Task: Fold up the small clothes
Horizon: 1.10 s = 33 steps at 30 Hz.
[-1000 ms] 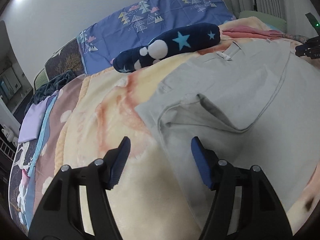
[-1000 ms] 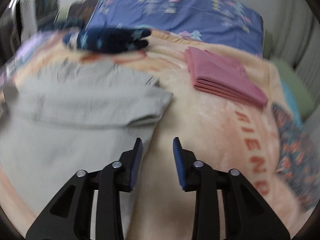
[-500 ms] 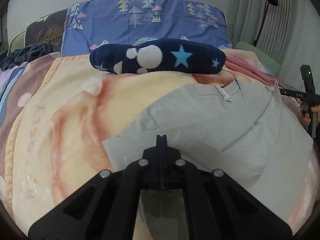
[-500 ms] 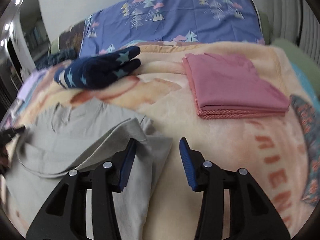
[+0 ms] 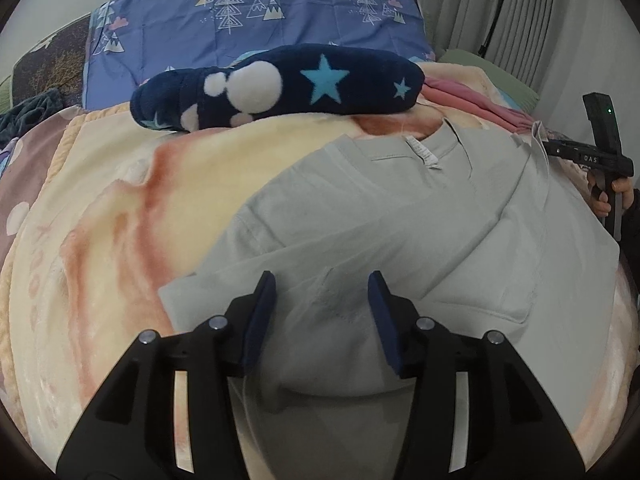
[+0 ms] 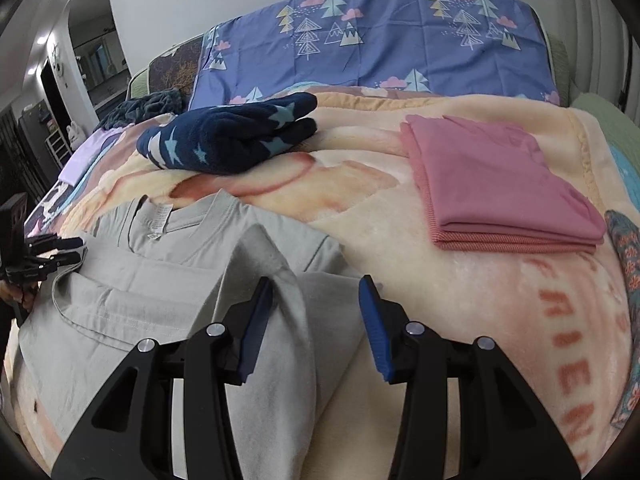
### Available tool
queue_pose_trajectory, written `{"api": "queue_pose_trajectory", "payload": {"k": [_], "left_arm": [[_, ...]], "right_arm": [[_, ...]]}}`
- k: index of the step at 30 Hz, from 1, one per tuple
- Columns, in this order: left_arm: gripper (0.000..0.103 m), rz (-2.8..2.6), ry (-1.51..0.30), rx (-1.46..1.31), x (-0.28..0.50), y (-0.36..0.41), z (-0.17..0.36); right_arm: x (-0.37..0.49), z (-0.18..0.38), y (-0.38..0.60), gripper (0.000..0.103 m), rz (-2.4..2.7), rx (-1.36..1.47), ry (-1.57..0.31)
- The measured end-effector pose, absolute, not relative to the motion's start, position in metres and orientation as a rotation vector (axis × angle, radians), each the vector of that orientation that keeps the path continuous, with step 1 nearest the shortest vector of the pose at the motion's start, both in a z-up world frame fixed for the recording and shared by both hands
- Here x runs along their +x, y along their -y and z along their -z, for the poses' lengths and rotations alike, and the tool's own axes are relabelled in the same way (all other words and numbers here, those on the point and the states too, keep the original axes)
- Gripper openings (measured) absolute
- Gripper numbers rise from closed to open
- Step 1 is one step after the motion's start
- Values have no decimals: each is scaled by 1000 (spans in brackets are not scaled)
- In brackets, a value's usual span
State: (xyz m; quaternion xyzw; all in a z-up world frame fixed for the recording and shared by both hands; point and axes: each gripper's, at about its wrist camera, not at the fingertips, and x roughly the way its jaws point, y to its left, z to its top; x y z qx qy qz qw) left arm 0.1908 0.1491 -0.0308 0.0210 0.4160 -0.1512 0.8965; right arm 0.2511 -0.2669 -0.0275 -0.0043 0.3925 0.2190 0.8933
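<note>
A grey T-shirt (image 5: 400,220) lies spread on the peach blanket (image 5: 120,220), its neck label pointing away from me. My left gripper (image 5: 322,280) hovers over the shirt's left sleeve area. Its jaws are opening, and the pads do not press on the cloth under them. In the right wrist view my right gripper (image 6: 316,280) is open at the shirt's (image 6: 140,292) right edge. A raised fold of grey cloth runs up between its fingers and leans on the left one. The left gripper also shows at the far left (image 6: 60,252), next to the shirt's edge.
A folded pink garment (image 6: 500,184) lies on the blanket to the right. A navy star-patterned plush roll (image 5: 280,84) sits beyond the shirt's collar. Behind it stands a blue pillow with trees (image 5: 260,12). A person's hand (image 5: 600,200) holds the right gripper's handle.
The left gripper was open beside the shirt, then shut, and now its jaws stand apart again over the sleeve. The right gripper came in over the shirt's right edge, where the fold has risen.
</note>
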Motion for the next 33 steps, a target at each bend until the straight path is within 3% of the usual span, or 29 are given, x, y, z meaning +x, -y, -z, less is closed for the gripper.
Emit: {"api": "queue_pose_trajectory", "payload": {"k": [4, 7, 8, 12, 13, 14, 15, 21, 33], "left_arm": [[46, 334, -881, 85, 189, -143, 31], [18, 337, -866, 95, 184, -145, 27], [14, 340, -861, 92, 183, -146, 26], [10, 355, -852, 113, 180, -144, 21], [9, 356, -850, 128, 180, -142, 21], [9, 355, -841, 136, 179, -140, 20], [9, 348, -823, 138, 178, -140, 17], [9, 199, -674, -46, 185, -189, -13], [10, 141, -746, -134, 206, -207, 21]], "right_arm": [[250, 28, 269, 46, -457, -16, -811], [250, 26, 270, 46, -467, -15, -802], [251, 25, 270, 46, -472, -18, -799], [254, 20, 263, 46, -498, -32, -789], [255, 20, 260, 39, -507, -32, -791], [257, 20, 259, 13, -521, -24, -801], [259, 20, 258, 3, -534, 1, -814], [275, 11, 280, 3, -474, 199, -795], [295, 35, 291, 5, -438, 281, -869]]}}
